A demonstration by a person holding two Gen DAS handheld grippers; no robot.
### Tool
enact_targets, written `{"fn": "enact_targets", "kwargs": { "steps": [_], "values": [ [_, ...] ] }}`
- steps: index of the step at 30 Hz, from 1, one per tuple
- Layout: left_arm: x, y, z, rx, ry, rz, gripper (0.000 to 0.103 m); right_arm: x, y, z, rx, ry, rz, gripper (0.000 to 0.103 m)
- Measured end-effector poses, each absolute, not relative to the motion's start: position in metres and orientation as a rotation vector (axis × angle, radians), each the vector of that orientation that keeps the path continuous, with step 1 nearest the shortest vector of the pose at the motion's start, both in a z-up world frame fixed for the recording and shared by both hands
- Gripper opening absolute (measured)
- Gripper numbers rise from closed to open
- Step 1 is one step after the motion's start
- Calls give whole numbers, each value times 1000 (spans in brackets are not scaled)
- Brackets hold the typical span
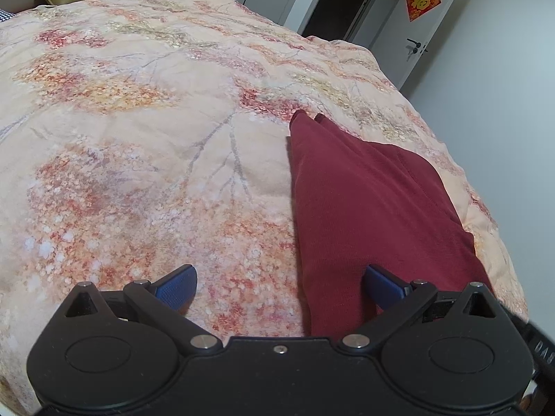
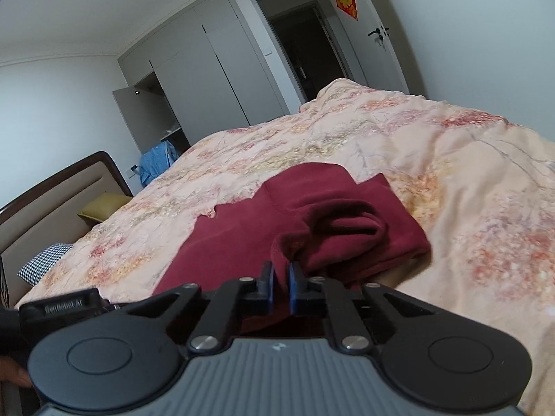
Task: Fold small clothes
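A dark red garment (image 1: 374, 208) lies on a floral quilt (image 1: 138, 138), partly folded into a long strip. My left gripper (image 1: 281, 287) is open above the quilt, its right finger (image 1: 381, 286) over the garment's near edge, its left finger (image 1: 177, 286) over bare quilt. In the right wrist view the garment (image 2: 242, 239) has a bunched fold (image 2: 347, 228) raised toward the camera. My right gripper (image 2: 281, 277) is shut on that fold's edge, its blue pads nearly together with red cloth pinched between them.
The quilt (image 2: 451, 190) covers the whole bed. A headboard (image 2: 52, 201), an olive pillow (image 2: 104, 204) and a checked pillow (image 2: 45, 263) are at the left. A blue garment (image 2: 156, 163) hangs by the wardrobe (image 2: 208, 69). A door (image 2: 374, 34) stands beyond.
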State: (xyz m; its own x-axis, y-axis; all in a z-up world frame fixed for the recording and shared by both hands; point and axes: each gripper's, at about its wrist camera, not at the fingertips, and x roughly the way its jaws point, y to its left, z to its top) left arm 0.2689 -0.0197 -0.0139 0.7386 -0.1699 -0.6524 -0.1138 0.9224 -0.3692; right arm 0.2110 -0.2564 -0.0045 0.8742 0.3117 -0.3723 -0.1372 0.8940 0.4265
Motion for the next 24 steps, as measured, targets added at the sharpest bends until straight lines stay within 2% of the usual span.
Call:
{"fn": "enact_targets", "kwargs": {
  "steps": [14, 15, 18, 22, 24],
  "values": [
    [271, -24, -23, -375, 772, -46, 102, 182, -250, -23, 346, 499, 250, 9],
    [271, -24, -23, -376, 772, -46, 102, 181, -251, -22, 344, 488, 250, 12],
    [271, -24, -23, -376, 774, -45, 102, 179, -262, -13, 334, 432, 235, 34],
    [271, -24, -24, -378, 775, -44, 102, 197, -285, -4, 307, 408, 185, 46],
    [272, -24, -24, -377, 775, -45, 102, 214, -297, -3, 264, 421, 155, 48]
  ]
}}
